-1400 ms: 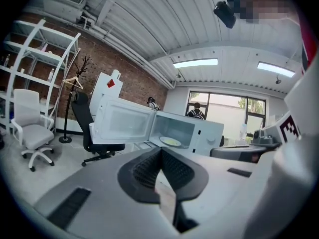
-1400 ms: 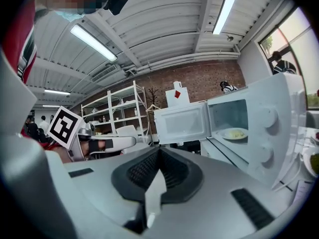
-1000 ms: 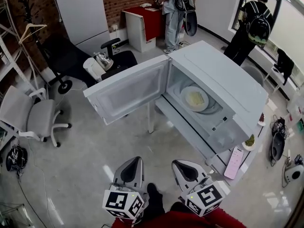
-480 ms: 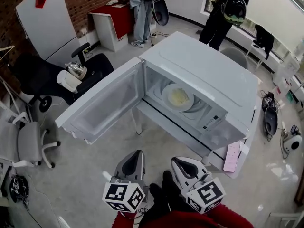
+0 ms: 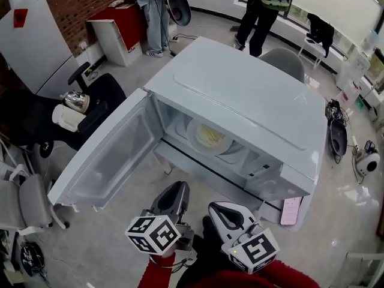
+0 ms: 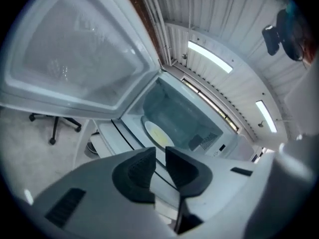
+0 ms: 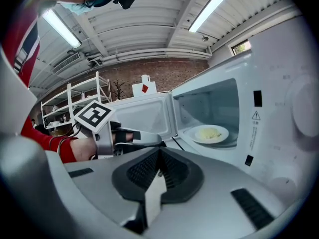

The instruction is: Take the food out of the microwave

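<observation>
A white microwave [image 5: 252,101] stands with its door [image 5: 102,161] swung wide open to the left. Inside, on the turntable, a white plate of yellow food [image 5: 207,138] shows in all three views [image 6: 158,133] [image 7: 210,133]. Both grippers hang side by side just in front of the microwave's lower front edge, clear of the cavity. My left gripper [image 5: 171,200] [image 6: 160,156] has its pads drawn almost together, only a narrow slit left and nothing in it. The right gripper [image 5: 225,215] [image 7: 159,158] is shut and holds nothing. The right gripper view also catches the left gripper [image 7: 134,137] pointing at the open door.
A pink flat object [image 5: 290,210] lies on the table edge under the microwave's right front. A black chair with a kettle [image 5: 75,101] and a grey office chair [image 5: 24,203] stand left of the door. Two people [image 5: 157,5] stand at the back, by a red cabinet [image 5: 117,26].
The microwave has slid left and nearer in the head view, its top now hiding much of the cavity. Both grippers stay low and side by side, closer to the front edge.
</observation>
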